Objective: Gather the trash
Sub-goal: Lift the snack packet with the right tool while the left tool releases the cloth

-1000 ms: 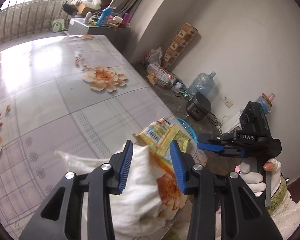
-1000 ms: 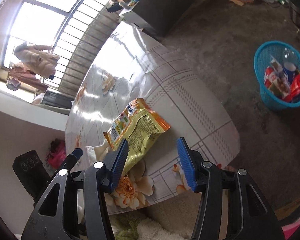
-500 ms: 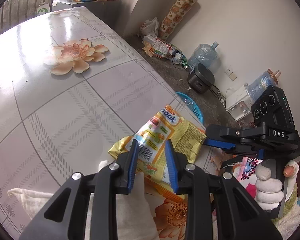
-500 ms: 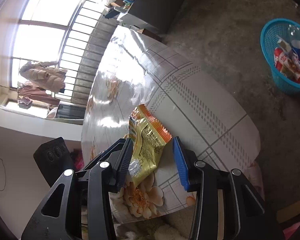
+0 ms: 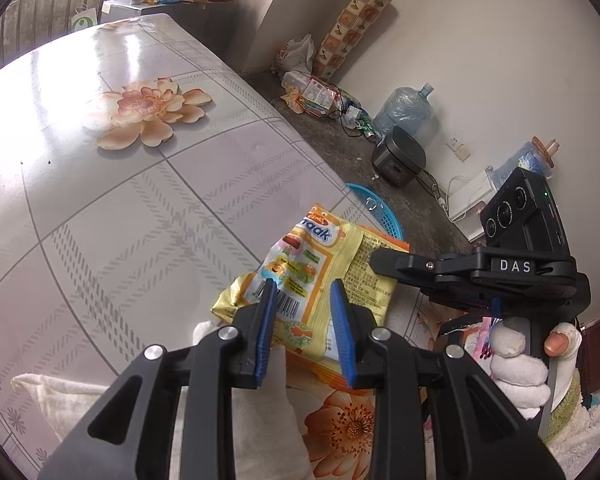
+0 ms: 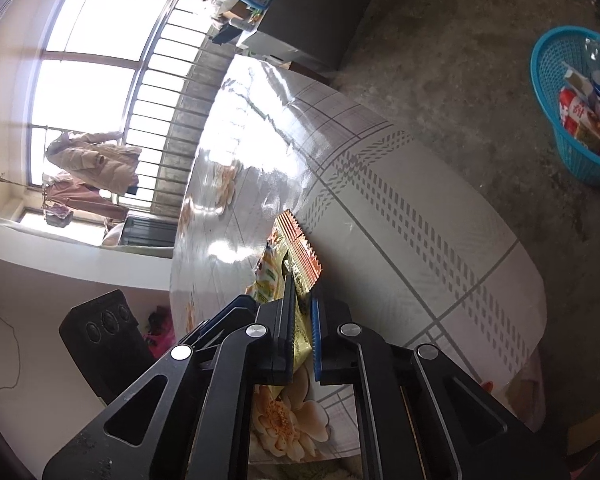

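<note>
1. Two grippers meet over one yellow snack wrapper (image 5: pixel 319 276) near the corner of the flower-print table (image 5: pixel 148 216), as I watch through both wrist cameras.

2. My right gripper (image 6: pixel 300 304) is clenched on the wrapper's crimped orange edge (image 6: pixel 300 240), which stands up between the blue pads (image 6: pixel 315 332); seen from the left wrist, its black fingers reach in from the right and clamp the far side of the packet.

3. My left gripper (image 5: pixel 303 320) hangs just above the wrapper's barcode end, jaws partly apart, blue pads on either side of the print; I cannot tell whether they press the packet or merely frame it.

4. A white cloth (image 5: pixel 260 412) lies on the table under the left gripper, its tip touching the wrapper's near edge.

5. A gloved hand (image 5: pixel 519 364) grips the right tool's handle at the lower right of the left-wrist view.

6. Beyond the table edge, on the concrete floor, a blue plastic basket (image 6: pixel 555 76) holds red-and-white packets and a cup; it stands well apart from the wrapper.

7. Against the far wall sit a water jug (image 5: pixel 403 110) and a dark rice cooker (image 5: pixel 397 156).
</note>
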Tool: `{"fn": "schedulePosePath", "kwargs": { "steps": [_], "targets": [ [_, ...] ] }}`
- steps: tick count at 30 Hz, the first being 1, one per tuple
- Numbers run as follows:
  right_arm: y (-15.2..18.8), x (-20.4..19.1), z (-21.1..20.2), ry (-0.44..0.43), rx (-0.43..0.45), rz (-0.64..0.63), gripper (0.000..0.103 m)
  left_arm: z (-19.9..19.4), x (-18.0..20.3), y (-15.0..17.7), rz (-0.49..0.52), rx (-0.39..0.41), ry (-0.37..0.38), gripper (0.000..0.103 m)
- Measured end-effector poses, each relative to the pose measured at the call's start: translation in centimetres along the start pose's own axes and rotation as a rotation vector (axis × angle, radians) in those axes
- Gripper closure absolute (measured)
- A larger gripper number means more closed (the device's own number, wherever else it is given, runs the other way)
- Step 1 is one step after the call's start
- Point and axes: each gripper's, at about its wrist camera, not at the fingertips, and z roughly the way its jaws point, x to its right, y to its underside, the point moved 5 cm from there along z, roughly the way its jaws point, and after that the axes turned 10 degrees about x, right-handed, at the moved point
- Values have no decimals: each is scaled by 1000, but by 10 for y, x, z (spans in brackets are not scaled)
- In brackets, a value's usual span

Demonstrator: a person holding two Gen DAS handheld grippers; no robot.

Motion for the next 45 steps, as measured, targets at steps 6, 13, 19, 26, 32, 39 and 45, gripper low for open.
{"fn": "schedulePosePath", "kwargs": {
  "steps": [6, 13, 19, 26, 32, 39, 45],
  "targets": [
    [-3, 5, -10, -12, 11, 1, 101, -39, -2, -21, -14, 91, -22, 63],
    [-5, 11, -19, -18, 17, -1, 102, -85, -9, -6, -27, 120, -82, 46],
    [-6, 13, -26, -15, 31, 4, 102, -71, 0, 30, 54, 17, -179, 43],
    [-6, 13, -30, -9, 33, 0, 101, -47, 4, 46, 143, -16, -261, 41],
    [-5, 12, -28, -6, 19, -2, 101, -39, 1, 51, 194, -33, -342, 41],
    [-5, 10, -26, 5, 11, -10, 101, -36, 3, 55, 240, -35, -376, 42],
    [-5, 6, -24, 12, 10, -15, 101, -36, 6, 56, 232, -30, -372, 42]
  ]
}}
